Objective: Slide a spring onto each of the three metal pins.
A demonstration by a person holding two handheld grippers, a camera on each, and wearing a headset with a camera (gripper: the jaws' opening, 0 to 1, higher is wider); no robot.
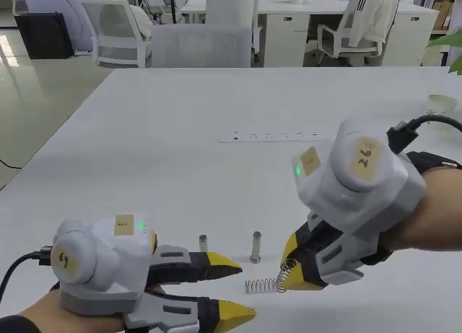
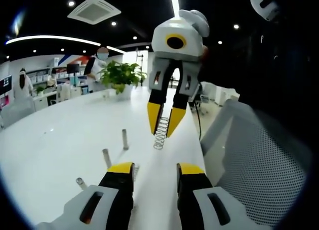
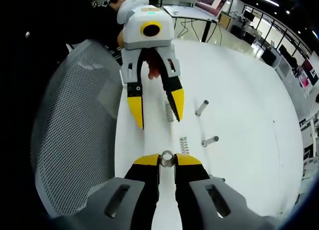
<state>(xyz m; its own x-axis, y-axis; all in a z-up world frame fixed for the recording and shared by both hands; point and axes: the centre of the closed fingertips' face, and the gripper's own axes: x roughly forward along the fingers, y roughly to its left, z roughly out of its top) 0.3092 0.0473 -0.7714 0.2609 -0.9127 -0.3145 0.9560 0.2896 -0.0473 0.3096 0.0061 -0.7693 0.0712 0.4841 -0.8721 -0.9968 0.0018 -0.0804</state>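
Spring (image 1: 261,284) sits pinched by one end in your right gripper (image 3: 168,161), low beside the nearest pin (image 1: 255,246) — gripped so, by my judgement, to leave its bore free for threading — while your left gripper (image 2: 154,170) hovers near, jaws spread.

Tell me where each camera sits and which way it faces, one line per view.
Head view: on the person's head, looking forward and down at the table; left tongs, right tongs and an arm show.
Left gripper view: on the left tongs, looking along their open jaws at the right tongs and three pins.
Right gripper view: on the right tongs, shut on a spring, looking back at the left tongs.
Shared: the gripper views face each other; all three catch the held spring.
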